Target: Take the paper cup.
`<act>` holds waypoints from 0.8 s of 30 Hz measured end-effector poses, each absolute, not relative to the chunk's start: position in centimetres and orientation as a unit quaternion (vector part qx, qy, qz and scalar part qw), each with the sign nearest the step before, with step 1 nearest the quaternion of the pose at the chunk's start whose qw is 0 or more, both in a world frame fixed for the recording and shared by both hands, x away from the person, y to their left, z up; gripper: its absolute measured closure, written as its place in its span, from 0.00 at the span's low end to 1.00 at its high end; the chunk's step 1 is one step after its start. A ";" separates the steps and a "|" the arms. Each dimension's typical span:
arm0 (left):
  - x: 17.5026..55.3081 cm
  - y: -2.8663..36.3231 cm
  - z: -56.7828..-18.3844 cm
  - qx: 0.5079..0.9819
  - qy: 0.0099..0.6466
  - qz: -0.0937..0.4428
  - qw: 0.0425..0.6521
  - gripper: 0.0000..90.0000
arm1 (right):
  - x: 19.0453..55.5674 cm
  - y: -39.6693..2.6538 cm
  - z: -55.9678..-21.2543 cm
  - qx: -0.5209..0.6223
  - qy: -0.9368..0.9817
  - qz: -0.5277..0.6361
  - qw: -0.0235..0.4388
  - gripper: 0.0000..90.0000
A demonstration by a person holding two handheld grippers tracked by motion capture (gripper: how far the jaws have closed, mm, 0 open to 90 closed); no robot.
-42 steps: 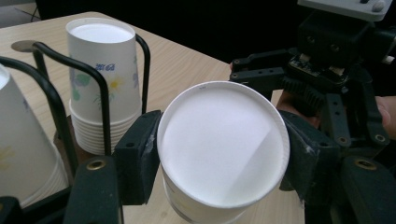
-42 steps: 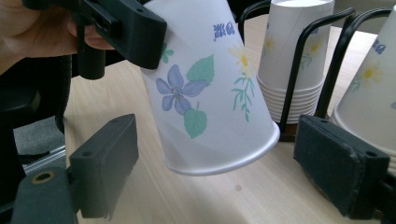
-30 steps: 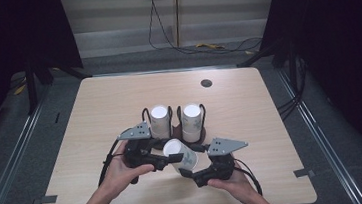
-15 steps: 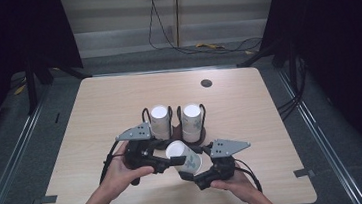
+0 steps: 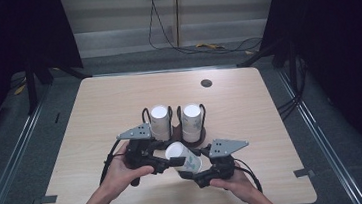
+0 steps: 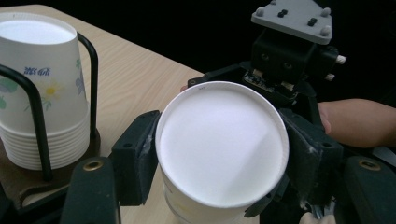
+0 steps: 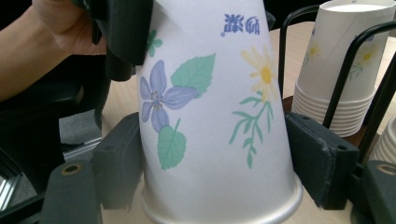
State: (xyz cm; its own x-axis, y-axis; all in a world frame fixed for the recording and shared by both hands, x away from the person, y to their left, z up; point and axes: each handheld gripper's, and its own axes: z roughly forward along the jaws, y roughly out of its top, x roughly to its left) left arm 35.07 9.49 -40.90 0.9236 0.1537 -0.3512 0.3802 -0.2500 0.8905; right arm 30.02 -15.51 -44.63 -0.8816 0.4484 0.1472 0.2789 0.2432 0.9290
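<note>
I see a smooth, tapered paper cup (image 5: 183, 157) with printed flowers lying tilted between my two tools, above the pale wood-grain bench (image 5: 99, 110). My left hand-held gripper (image 6: 219, 154) has been easing open, its matte black pads still against the cup's base end. My right hand-held gripper (image 7: 215, 158) has just been closing and presses near the rolled rim. Two ribbed cup stacks (image 5: 161, 121) sit in a black wire holder (image 5: 175, 113).

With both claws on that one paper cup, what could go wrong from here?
1. The left claw pinches the paper cup near its closed base while the right claw, whose jaws have just been closing, clamps near the rim: the thin wall might crumple.
2. The cup stacks in the wire rack stand close behind; a swing could topple them.
</note>
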 end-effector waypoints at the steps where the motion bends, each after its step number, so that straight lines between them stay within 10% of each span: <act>1: 35.1 9.5 -41.0 0.786 0.173 -0.098 0.586 0.37 | 30.0 -15.5 -44.6 0.228 0.786 0.569 0.075 0.31; 24: 35.3 10.0 -40.9 0.801 0.172 -0.086 0.567 0.24 | 30.1 -15.8 -44.3 0.229 0.817 0.525 0.064 0.32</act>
State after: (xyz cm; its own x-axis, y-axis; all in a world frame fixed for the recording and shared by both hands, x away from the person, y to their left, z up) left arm 35.33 10.03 -40.90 0.9260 0.1784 -0.3328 0.3732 -0.2984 0.8785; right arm 30.07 -15.82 -44.34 -0.8874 0.4407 0.1356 0.3066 0.3443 0.8874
